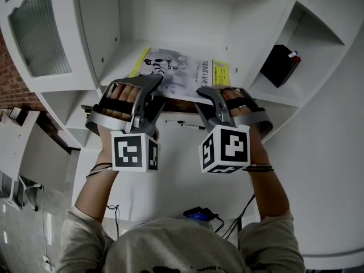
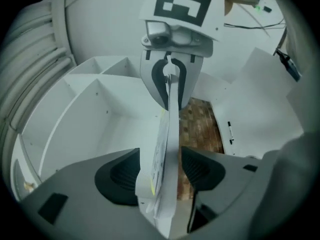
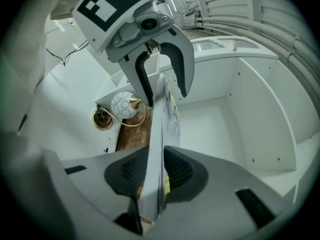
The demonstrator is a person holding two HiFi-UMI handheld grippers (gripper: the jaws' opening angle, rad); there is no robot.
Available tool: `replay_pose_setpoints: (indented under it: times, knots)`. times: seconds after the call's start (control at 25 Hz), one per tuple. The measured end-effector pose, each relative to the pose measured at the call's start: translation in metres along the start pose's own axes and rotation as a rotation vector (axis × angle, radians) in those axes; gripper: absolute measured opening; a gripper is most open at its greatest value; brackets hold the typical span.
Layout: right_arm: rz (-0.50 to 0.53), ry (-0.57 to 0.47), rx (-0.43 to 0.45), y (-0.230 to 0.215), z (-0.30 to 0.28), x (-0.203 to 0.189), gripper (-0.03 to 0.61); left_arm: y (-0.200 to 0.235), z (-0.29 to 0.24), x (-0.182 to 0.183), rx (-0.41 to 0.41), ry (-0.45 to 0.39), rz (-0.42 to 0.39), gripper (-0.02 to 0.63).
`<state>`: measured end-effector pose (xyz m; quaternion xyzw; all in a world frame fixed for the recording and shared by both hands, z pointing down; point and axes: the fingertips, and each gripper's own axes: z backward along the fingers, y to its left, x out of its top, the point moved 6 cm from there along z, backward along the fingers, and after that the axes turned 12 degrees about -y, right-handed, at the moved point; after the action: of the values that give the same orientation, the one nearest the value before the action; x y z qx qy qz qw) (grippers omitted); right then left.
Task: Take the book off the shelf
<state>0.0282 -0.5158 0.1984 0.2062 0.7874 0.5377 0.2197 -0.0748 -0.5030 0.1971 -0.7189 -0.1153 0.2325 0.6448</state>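
A thin book (image 1: pixel 182 67) with a white and yellow cover lies in the middle compartment of the white shelf (image 1: pixel 250 27), its near edge sticking out toward me. My left gripper (image 1: pixel 149 92) is at the left of that edge. In the left gripper view the book (image 2: pixel 167 134) stands edge-on between the jaws of the left gripper (image 2: pixel 160 171), which are open with a gap beside the pads. My right gripper (image 1: pixel 211 95) is at the right of the edge. The right gripper (image 3: pixel 156 171) is shut on the book (image 3: pixel 162 129), pads pressed on both faces.
A black box (image 1: pixel 280 64) leans in the shelf compartment to the right. Two pens (image 1: pixel 185 124) lie on the white surface below the shelf. A ribbed glass door (image 1: pixel 37 36) hangs at the left. A round white object (image 3: pixel 122 105) and cables sit beside a brown wooden patch.
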Motion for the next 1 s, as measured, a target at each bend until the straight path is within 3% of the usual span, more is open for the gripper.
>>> replay_pose_setpoints:
  times: [0.2,0.32,0.48,0.6,0.68,0.8,1.0]
  knots:
    - [-0.001,-0.002,0.0,0.003,0.005,0.002,0.093,-0.013,-0.025,-0.003,-0.067,0.043,-0.112,0.249]
    - [0.004,-0.006,-0.006,0.004,0.008,0.003,0.092,-0.018,-0.03,-0.003,-0.058,0.051,-0.116,0.222]
    - [0.008,-0.008,-0.014,0.006,0.012,0.002,0.094,-0.013,-0.031,0.001,-0.053,0.054,-0.1,0.1]
    - [-0.006,-0.003,-0.031,0.009,0.01,0.001,0.098,-0.009,-0.031,0.004,-0.065,0.078,-0.085,0.091]
    - [-0.017,0.006,-0.051,0.014,0.01,0.003,0.13,-0.01,-0.03,0.007,-0.065,0.103,-0.084,0.089]
    - [-0.024,0.016,-0.091,0.019,0.012,0.016,0.243,-0.012,-0.027,0.013,-0.056,0.13,-0.067,0.089]
    - [0.047,0.085,-0.155,0.016,0.004,0.017,0.265,-0.014,-0.022,0.023,-0.046,0.164,-0.047,0.089]
